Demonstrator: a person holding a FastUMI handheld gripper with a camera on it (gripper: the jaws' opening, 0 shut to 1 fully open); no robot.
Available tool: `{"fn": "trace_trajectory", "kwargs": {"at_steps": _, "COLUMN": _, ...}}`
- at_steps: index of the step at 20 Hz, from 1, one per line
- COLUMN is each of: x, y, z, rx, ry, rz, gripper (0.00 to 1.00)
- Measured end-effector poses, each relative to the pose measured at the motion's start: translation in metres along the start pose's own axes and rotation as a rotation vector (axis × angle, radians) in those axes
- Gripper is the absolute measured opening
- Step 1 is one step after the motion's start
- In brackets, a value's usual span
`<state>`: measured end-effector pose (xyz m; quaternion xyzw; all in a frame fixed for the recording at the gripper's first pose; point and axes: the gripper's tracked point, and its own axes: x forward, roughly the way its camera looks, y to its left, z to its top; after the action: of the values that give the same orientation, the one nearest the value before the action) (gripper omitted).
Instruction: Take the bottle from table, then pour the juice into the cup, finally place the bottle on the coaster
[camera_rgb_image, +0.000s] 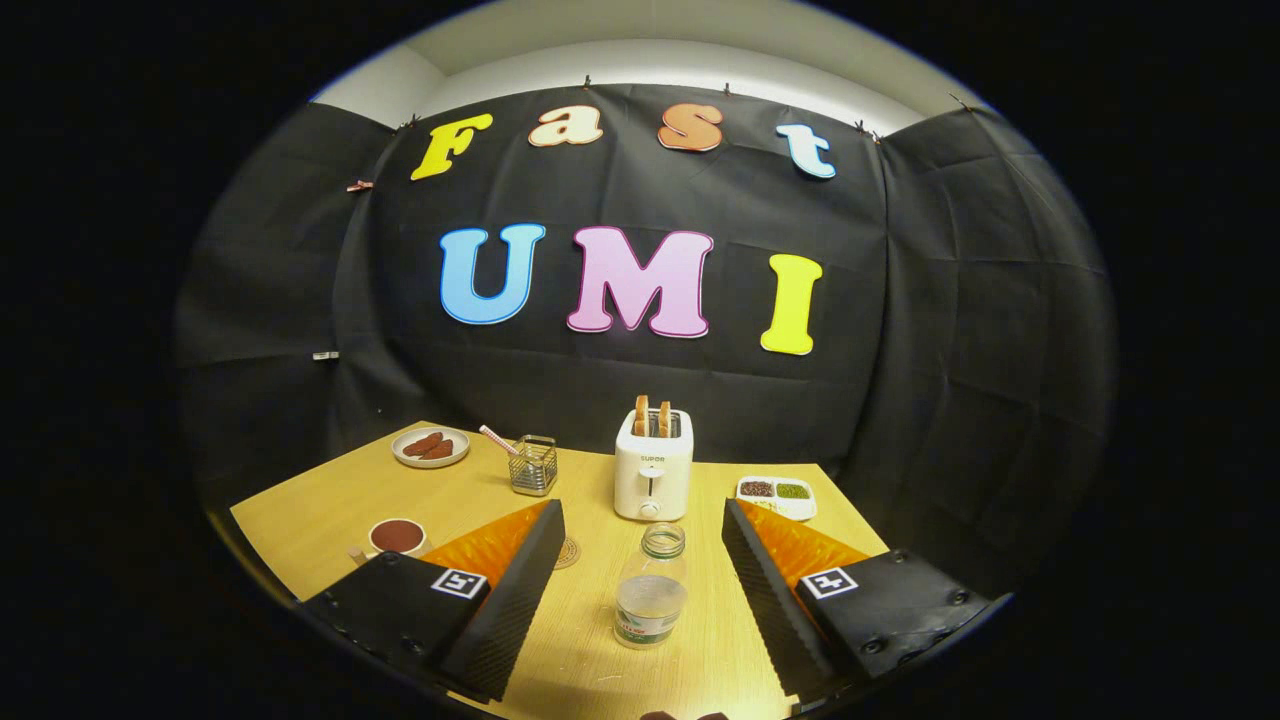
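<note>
The gripper (643, 585) has its two fingers spread wide apart, touching nothing. The bottle (651, 588) stands upright and uncapped on the wooden table (320, 500), in the gap between the fingers and clear of both. The cup (397, 538) — filled with something dark — sits just beyond the left finger, and the coaster (568, 552) peeks out past that finger's tip, partly hidden by it. Directly behind the bottle stands a white toaster (653, 465) with two slices of toast up. Further back lie a wire basket (533, 466) holding a striped straw, a plate of brown food (431, 447), and — to the right — a divided white tray (777, 493).
</note>
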<state>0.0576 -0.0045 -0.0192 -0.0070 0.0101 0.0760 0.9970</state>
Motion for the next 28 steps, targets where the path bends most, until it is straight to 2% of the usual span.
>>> {"fn": "trace_trajectory", "kwargs": {"at_steps": 7, "x": 0.027, "y": -0.015, "z": -0.041, "rx": 0.031, "ry": 0.050, "rz": -0.007, "gripper": 0.98}}
{"fn": "trace_trajectory", "kwargs": {"at_steps": 15, "x": 0.049, "y": -0.003, "z": -0.080, "rx": 0.049, "ry": 0.095, "rz": 0.053, "gripper": 0.98}}
{"fn": "trace_trajectory", "kwargs": {"at_steps": 24, "x": 0.072, "y": -0.010, "z": -0.123, "rx": 0.078, "ry": 0.150, "rz": 0.048, "gripper": 0.98}}
{"fn": "trace_trajectory", "kwargs": {"at_steps": 28, "x": 0.074, "y": -0.011, "z": -0.132, "rx": 0.054, "ry": 0.155, "rz": 0.055, "gripper": 0.98}}
